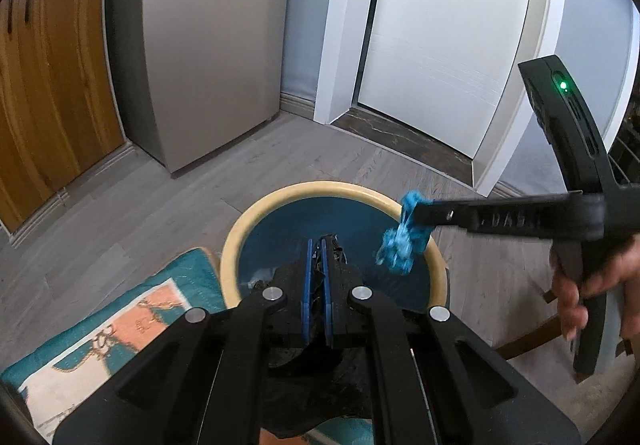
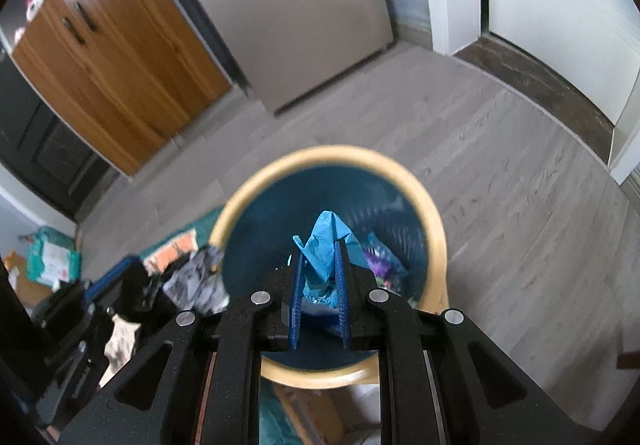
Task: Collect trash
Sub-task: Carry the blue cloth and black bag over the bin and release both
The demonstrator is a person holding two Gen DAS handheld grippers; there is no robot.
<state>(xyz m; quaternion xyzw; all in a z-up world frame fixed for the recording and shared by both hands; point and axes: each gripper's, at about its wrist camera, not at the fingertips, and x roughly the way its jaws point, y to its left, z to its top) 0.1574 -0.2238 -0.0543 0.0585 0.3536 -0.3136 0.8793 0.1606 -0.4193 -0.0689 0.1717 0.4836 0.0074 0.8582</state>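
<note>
A round bin [image 1: 240, 229] with a cream rim and blue inside stands on the floor; it also shows in the right wrist view [image 2: 434, 241]. My left gripper [image 1: 318, 245] is shut on a dark crumpled scrap [image 1: 296, 277] over the bin's near side. My right gripper [image 2: 320, 249] is shut on a crumpled blue wrapper [image 2: 324, 241] over the bin's opening. The left wrist view shows the right gripper [image 1: 418, 211] reaching in from the right, the blue wrapper [image 1: 400, 241] hanging over the bin's right rim. Colourful trash [image 2: 382, 265] lies inside the bin.
A teal and orange cushion [image 1: 100, 333] lies left of the bin. A grey fridge [image 1: 200, 45], a wooden cabinet [image 1: 48, 77] and a white door [image 1: 440, 25] stand behind on the grey plank floor [image 1: 280, 165]. A wooden chair leg [image 1: 528, 341] is at right.
</note>
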